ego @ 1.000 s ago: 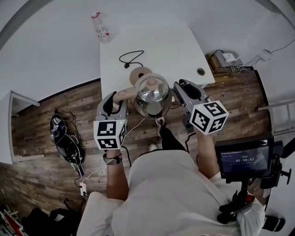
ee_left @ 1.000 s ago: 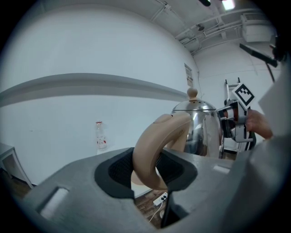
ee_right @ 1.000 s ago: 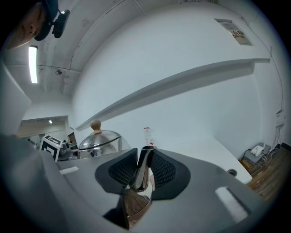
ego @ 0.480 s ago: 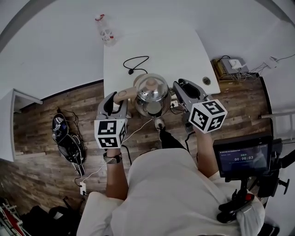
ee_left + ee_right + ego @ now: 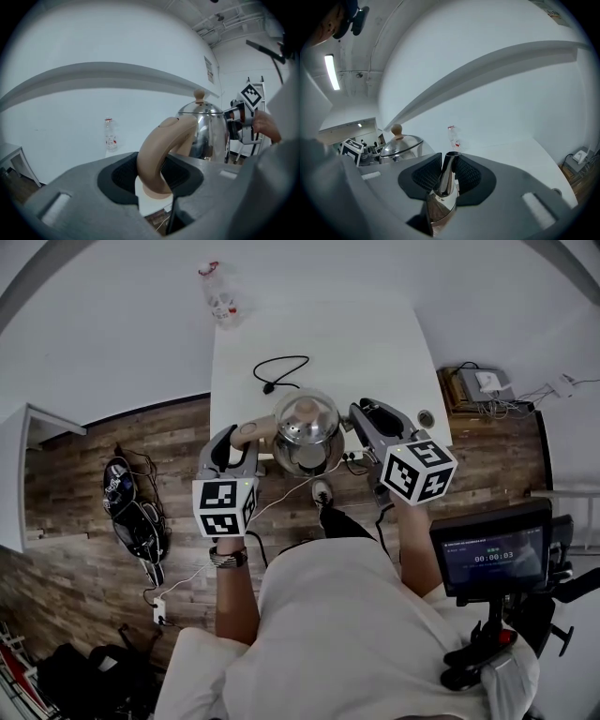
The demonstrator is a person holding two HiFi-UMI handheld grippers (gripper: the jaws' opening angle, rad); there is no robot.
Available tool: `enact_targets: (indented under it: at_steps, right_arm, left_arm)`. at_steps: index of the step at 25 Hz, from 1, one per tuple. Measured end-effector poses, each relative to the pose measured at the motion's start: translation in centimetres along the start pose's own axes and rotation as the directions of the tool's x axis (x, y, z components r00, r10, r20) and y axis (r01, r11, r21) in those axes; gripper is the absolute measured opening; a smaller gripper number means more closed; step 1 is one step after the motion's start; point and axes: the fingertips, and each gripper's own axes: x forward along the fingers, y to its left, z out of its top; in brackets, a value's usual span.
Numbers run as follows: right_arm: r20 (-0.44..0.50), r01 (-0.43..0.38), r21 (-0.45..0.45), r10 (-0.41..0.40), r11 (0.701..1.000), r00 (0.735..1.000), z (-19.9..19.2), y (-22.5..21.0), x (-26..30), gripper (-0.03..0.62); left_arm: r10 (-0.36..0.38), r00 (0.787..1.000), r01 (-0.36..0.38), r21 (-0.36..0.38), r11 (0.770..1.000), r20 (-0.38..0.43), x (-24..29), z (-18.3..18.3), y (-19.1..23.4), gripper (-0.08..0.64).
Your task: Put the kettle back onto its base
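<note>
The kettle [image 5: 307, 430], a shiny steel one with a round knob on its lid, is showing at the centre of the head view, over the near edge of the white worktop [image 5: 375, 343], which is filling the upper middle of the frame.

Both tools are carrying it. The left gripper [image 5: 246, 439] is clamping its jaws on the tan handle [image 5: 161, 150] at the kettle's left. The right gripper [image 5: 361, 423] is pinching the steel spout [image 5: 447, 173] between its jaws at the kettle's right.

The base itself is not showing in any view. Only a black cord [image 5: 278, 371] with its plug is lying on the worktop just above the kettle, so the base is probably sitting hidden under the kettle's body. Judging from that, the carrying is nearly over. What is left is the seating and the letting go, and whether the kettle is already touching down cannot be told.

A small clear bottle [image 5: 220, 296] is standing at the top edge of the worktop; its red label is too small to read. At the lower right, a dark screen [image 5: 492, 554] is displaying a counter that seems to read 00:00:03.
</note>
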Motion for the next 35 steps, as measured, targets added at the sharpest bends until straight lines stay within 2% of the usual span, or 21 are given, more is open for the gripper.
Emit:
enact_targets:
  at_steps: [18, 24, 35]
  right_arm:
    - [-0.063, -0.063, -0.021, 0.061, 0.998, 0.996, -2.8, 0.8, 0.6, 0.087]
    - [-0.130, -0.078, 0.013, 0.079, 0.997, 0.988, -3.3, -3.6, 6.9, 0.087]
    - [-0.187, -0.095, 0.025, 0.098, 0.995, 0.977, -5.8, -3.5, 7.5, 0.086]
  left_arm:
    - [0.076, 0.996, -0.077, -0.029, 0.997, -0.043, -1.8, -3.8, -0.4, 0.150]
    - [0.088, 0.991, -0.094, -0.055, 0.994, -0.099, 4.8, -4.6, 1.9, 0.150]
    - [0.109, 0.984, -0.120, -0.077, 0.990, -0.140, 4.3, -7.5, 1.8, 0.150]
